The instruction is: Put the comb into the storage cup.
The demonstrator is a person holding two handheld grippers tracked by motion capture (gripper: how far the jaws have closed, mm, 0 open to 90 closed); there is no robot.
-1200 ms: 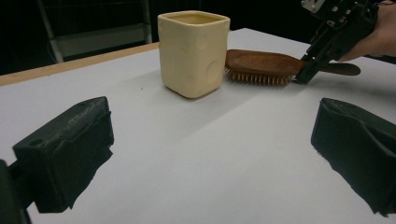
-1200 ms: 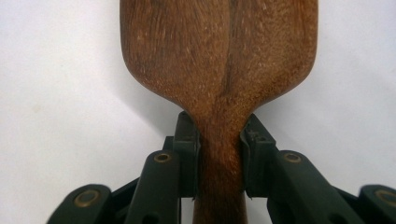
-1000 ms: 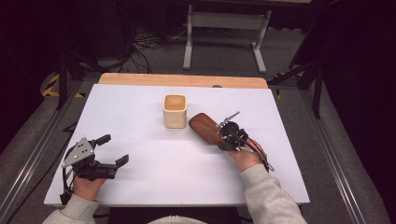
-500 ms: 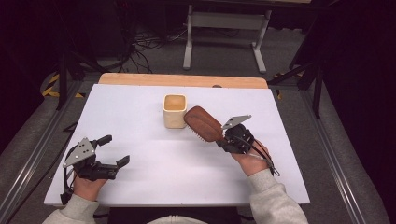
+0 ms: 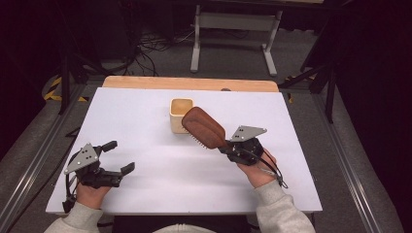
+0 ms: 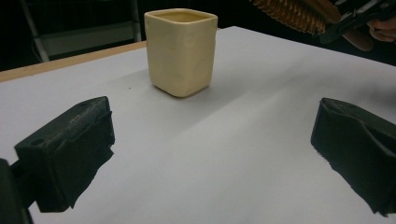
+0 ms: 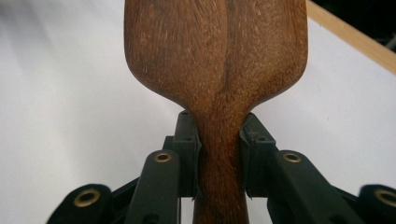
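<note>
Gripping the wooden hairbrush (image 5: 204, 128) by its handle, our right hand-held gripper (image 5: 227, 146) holds it beside the cream cup (image 5: 180, 115); our left hand-held gripper (image 5: 119, 157) rests released near the bench's near-left corner.

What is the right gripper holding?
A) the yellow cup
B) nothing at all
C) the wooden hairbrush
C: the right gripper has its jaws shut on the handle of the wooden hairbrush, lifted beside the yellow cup.
</note>
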